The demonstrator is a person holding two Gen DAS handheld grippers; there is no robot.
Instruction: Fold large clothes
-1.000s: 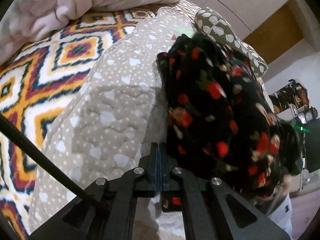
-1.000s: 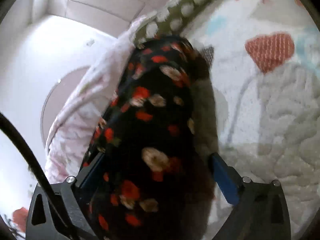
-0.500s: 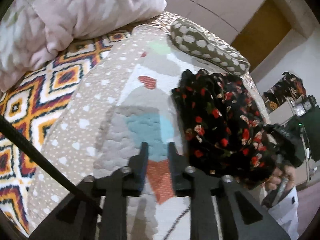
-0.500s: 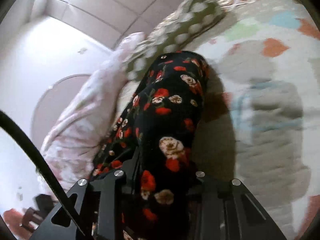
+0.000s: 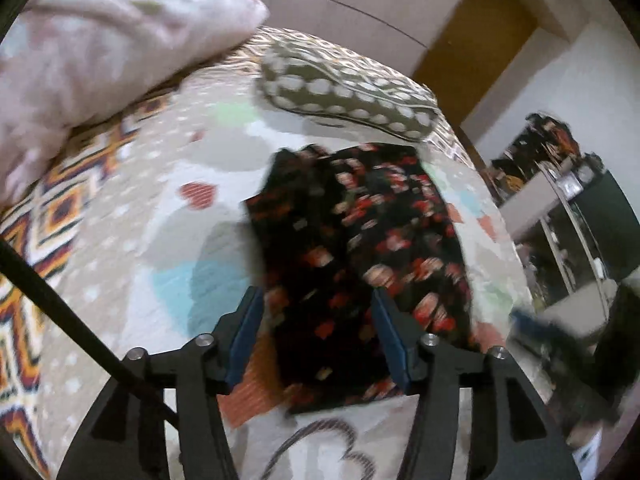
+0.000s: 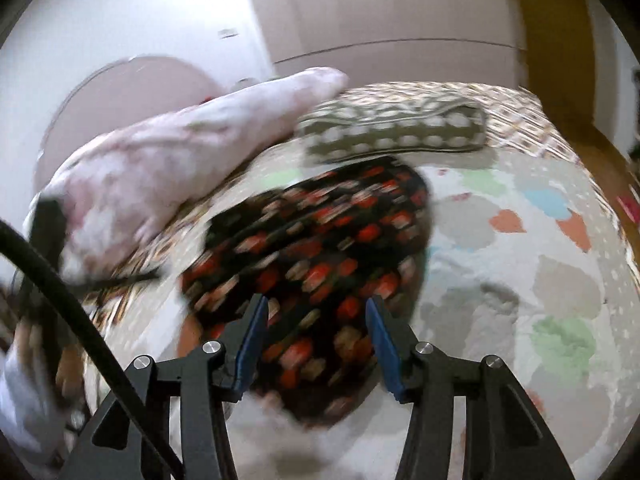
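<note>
Garment [image 5: 360,264] folded, flat on bed [image 5: 168,240], pillow [image 5: 348,96] at 12 o'clock. Left tool [image 5: 316,340], right tool [image 6: 314,344] both empty, jaws opening, clear above cloth. Lift straight off; avoid snagging fold edges.

Black garment [image 5: 360,248] (red flowers), olive white-dotted pillow [image 5: 352,96]
</note>
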